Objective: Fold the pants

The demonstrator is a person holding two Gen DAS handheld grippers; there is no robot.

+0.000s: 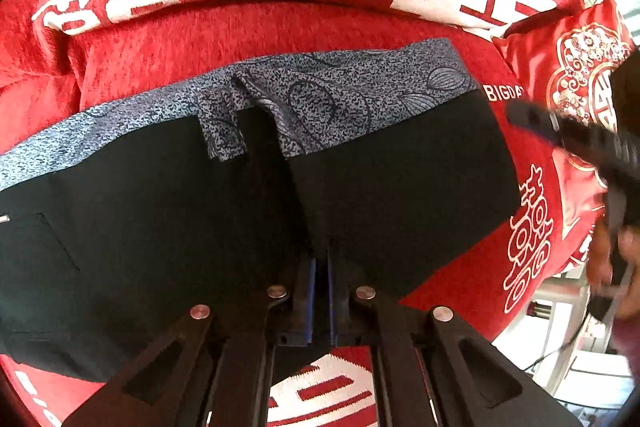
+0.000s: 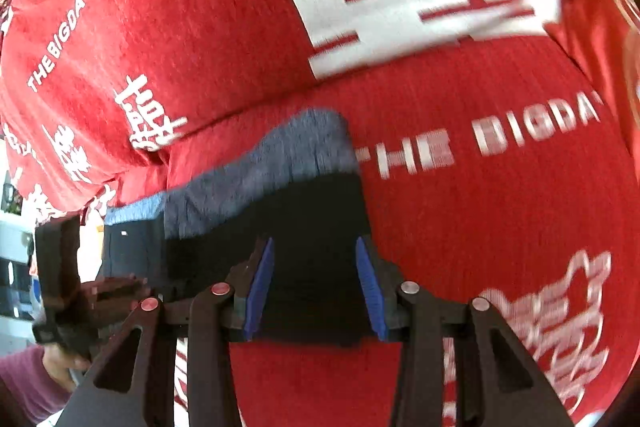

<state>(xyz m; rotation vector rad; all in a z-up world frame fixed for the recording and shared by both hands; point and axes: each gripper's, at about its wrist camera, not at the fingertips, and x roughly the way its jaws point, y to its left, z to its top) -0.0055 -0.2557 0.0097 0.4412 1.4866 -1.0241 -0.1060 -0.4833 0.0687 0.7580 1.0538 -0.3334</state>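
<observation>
Black pants (image 1: pixel 400 187) with a grey patterned waistband (image 1: pixel 340 87) lie spread on a red sofa seat. My left gripper (image 1: pixel 320 259) is shut on a raised fold of the black fabric at its near edge. In the right wrist view the pants (image 2: pixel 316 219) lie under my right gripper (image 2: pixel 316 259), whose blue-padded fingers (image 2: pixel 262 279) stand wide open above the black cloth, holding nothing. The right gripper also shows blurred at the right edge of the left wrist view (image 1: pixel 576 139).
The red sofa cover (image 1: pixel 280 27) carries white characters and "THE BIGDAY" lettering (image 2: pixel 536 131). A red embroidered cushion (image 1: pixel 576 67) sits at the right. Floor and metal furniture legs (image 1: pixel 560 347) show beyond the sofa's front edge.
</observation>
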